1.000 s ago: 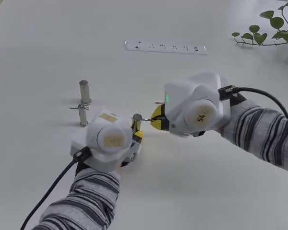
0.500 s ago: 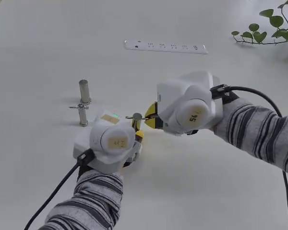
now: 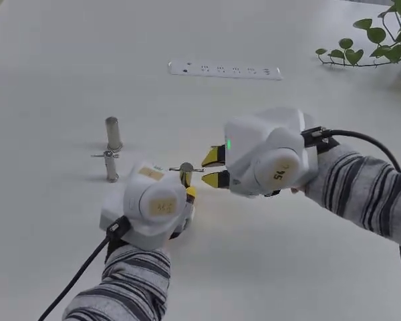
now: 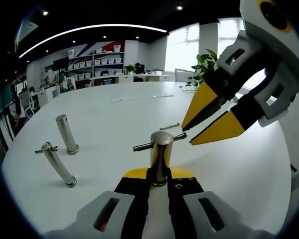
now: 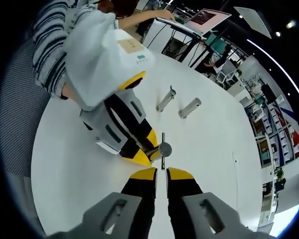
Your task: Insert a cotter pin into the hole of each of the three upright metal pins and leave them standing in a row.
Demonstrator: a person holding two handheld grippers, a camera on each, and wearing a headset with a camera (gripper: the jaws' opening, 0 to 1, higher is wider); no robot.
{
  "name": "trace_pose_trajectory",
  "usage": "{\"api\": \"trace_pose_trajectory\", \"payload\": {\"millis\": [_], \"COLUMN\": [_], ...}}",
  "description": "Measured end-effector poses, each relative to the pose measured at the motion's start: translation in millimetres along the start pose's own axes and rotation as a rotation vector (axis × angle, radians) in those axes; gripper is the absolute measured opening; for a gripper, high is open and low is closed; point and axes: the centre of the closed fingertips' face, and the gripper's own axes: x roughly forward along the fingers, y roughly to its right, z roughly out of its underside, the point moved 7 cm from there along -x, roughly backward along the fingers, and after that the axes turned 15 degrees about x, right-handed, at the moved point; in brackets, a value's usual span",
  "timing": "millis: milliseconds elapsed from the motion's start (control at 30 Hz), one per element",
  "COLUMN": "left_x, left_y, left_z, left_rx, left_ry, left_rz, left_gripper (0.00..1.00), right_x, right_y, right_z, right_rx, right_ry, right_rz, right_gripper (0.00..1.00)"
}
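My left gripper (image 3: 188,192) (image 4: 159,175) is shut on the base of an upright metal pin (image 3: 186,176) (image 4: 160,154). A cotter pin (image 3: 182,168) (image 4: 145,145) runs through the hole near its top. Just right of that, my right gripper (image 3: 214,168) (image 5: 162,175) stands open, its yellow fingertips (image 4: 209,102) off the cotter pin's end. To the left stand two more metal pins: a plain one (image 3: 111,133) (image 4: 66,134) and one with a cotter pin through it (image 3: 111,166) (image 4: 56,163). In the right gripper view the held pin (image 5: 165,149) sits just ahead of the jaws.
A loose cotter pin (image 4: 169,127) lies on the white table beyond the held pin. A white power strip (image 3: 224,69) lies at the far side and a green plant (image 3: 367,43) trails in at the far right. The table front is bare.
The right gripper, shut on the cotter pin at the held metal pin before, has opened and drawn back slightly right. The cotter pin stays in the metal pin.
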Motion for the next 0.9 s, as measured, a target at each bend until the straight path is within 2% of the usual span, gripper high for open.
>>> {"api": "trace_pose_trajectory", "payload": {"millis": [200,900], "left_x": [-0.3,-0.9], "left_y": [0.4,0.6], "left_z": [-0.3,-0.4], "left_rx": [-0.007,-0.015], "left_ry": [-0.002,-0.003], "left_rz": [-0.009,-0.016], "left_gripper": [0.1,0.1], "right_x": [0.4,4.9], "right_y": [2.6,0.4], "right_z": [1.3,-3.3], "right_rx": [0.02,0.065], "right_ry": [0.003,0.024], "right_rz": [0.012,0.001], "right_gripper": [0.0,0.0]}}
